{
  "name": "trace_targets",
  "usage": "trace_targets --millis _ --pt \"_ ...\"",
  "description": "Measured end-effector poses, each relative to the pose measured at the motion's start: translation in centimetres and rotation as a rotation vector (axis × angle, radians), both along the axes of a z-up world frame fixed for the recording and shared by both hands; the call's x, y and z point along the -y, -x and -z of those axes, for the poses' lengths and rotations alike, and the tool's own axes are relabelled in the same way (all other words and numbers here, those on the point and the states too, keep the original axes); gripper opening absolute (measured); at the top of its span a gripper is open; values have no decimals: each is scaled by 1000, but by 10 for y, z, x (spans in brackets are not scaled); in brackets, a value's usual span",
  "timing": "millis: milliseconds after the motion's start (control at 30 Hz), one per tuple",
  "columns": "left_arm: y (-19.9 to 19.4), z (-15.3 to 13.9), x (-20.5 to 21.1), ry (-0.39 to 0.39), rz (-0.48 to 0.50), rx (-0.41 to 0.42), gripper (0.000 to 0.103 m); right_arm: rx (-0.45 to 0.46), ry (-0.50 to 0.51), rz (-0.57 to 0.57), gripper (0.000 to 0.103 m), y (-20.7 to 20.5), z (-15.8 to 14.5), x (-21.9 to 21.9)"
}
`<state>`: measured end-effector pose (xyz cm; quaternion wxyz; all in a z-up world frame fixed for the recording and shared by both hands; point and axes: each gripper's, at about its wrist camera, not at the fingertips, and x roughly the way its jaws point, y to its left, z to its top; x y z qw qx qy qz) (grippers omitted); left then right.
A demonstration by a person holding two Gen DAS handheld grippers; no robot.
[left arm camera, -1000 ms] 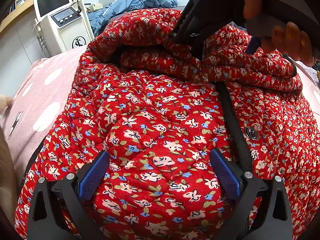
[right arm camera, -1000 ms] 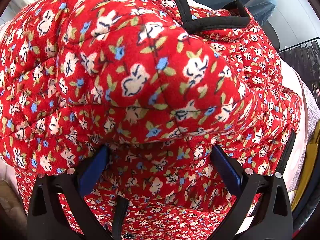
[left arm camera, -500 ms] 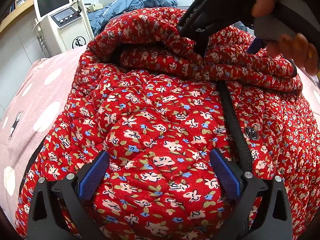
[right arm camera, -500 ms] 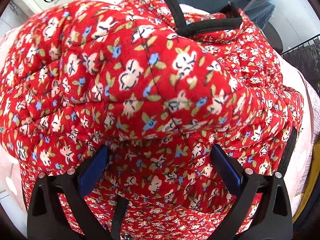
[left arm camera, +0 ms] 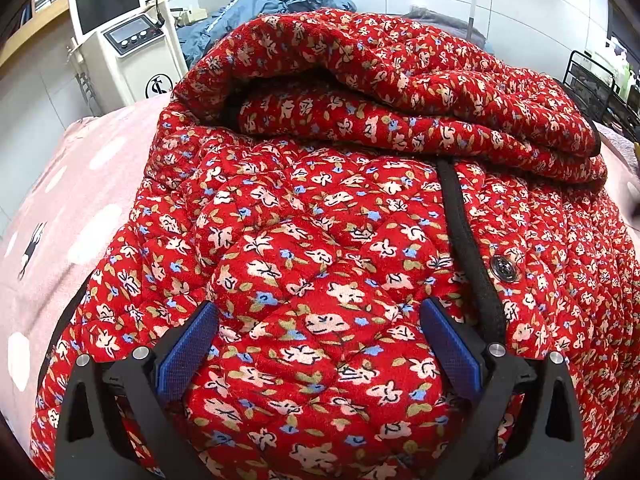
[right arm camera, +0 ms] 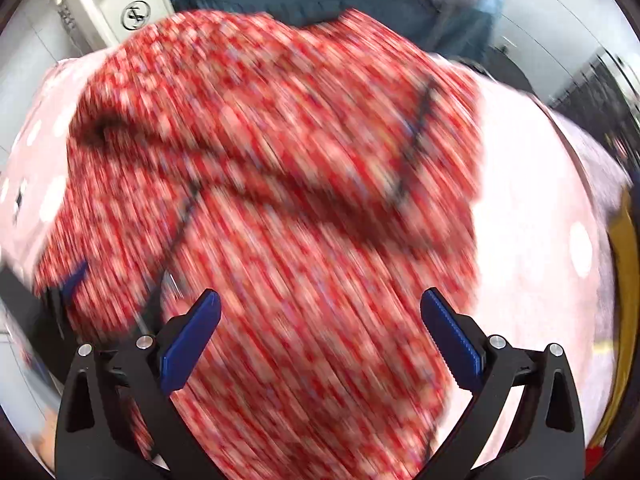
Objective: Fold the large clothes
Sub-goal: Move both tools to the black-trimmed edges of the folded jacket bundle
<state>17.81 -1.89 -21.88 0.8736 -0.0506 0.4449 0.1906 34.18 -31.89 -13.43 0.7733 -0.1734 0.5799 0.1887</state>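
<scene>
A red quilted jacket point(left arm camera: 328, 216) with a small flower print, black trim and a dark snap button point(left arm camera: 505, 269) lies bunched on a pink spotted bed cover point(left arm camera: 80, 208). Its top part is folded over into a thick roll point(left arm camera: 400, 92) at the far side. My left gripper point(left arm camera: 319, 312) is open and low over the near part, its blue pads either side of a padded bulge. In the motion-blurred right wrist view, my right gripper point(right arm camera: 320, 300) is open above the jacket point(right arm camera: 280, 168), with nothing held between its fingers.
A white machine with a screen point(left arm camera: 120, 40) stands at the back left. Blue clothing point(left arm camera: 256, 8) is heaped behind the jacket. A black wire rack point(left arm camera: 596, 88) sits at the far right. Bare pink cover point(right arm camera: 532, 240) shows right of the jacket.
My right gripper and the hand on it have left the left wrist view. It has drawn back from the folded roll, so its view takes in the whole jacket. My left gripper has stayed put.
</scene>
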Motion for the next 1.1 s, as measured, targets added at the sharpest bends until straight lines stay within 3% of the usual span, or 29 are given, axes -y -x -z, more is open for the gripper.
trace_targets --millis 133,267,367,533,633,733,867,1033,1100 --pt "-5 -5 0 7 14 -35 98 -91 -32 149 98 41 11 92" --pt "-18 -18 -5 45 113 -192 97 -163 -92 258 98 72 18 159" --pt "-13 -35 -12 82 143 -228 97 -214 -177 306 98 91 20 193" --pt "21 -77 -42 172 225 -196 97 -305 -274 256 98 116 30 214" --pt "47 -83 -75 231 252 -245 97 -332 -281 255 98 109 33 217" --pt "71 -72 -109 283 237 -307 97 -354 -297 276 98 112 38 233" --pt "98 -51 -141 420 203 -344 97 -394 -293 277 98 104 50 241" --pt "111 -22 -141 529 201 -396 96 -466 -326 254 96 100 60 237" --pt "114 -13 -135 514 200 -412 96 -498 -343 235 92 100 64 231"
